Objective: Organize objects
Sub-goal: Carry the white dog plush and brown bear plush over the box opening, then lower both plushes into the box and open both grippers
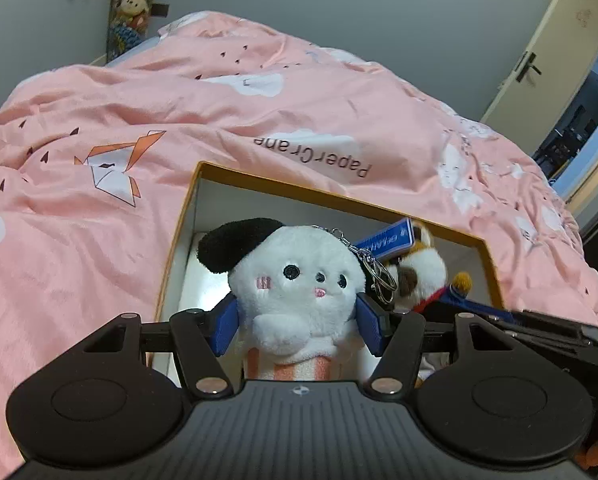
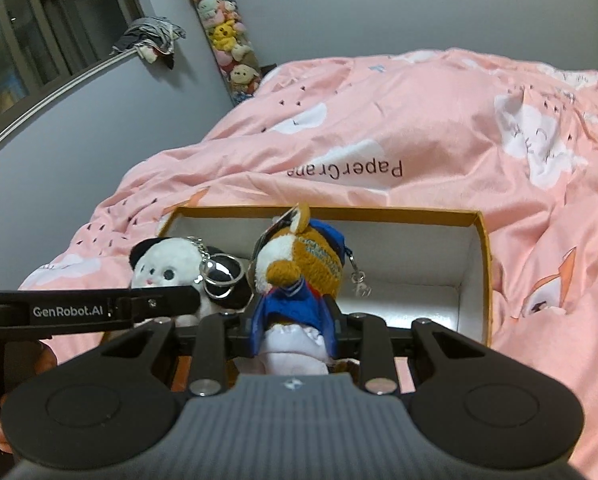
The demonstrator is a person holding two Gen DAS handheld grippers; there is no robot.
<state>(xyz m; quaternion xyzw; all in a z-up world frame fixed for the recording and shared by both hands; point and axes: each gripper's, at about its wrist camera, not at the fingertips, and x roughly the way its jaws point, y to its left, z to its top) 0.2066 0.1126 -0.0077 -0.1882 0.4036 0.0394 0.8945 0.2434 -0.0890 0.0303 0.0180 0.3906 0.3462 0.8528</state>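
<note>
Fingers (image 1: 295, 326) clamp white puppy (image 1: 299, 276); fox plush (image 2: 299, 264) alongside, over box (image 2: 481, 248).

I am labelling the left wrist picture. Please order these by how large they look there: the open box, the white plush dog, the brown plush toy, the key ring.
1. open box
2. white plush dog, held in the left gripper; it is nearest the camera, so it looks enlarged
3. brown plush toy, partly hidden
4. key ring
</note>
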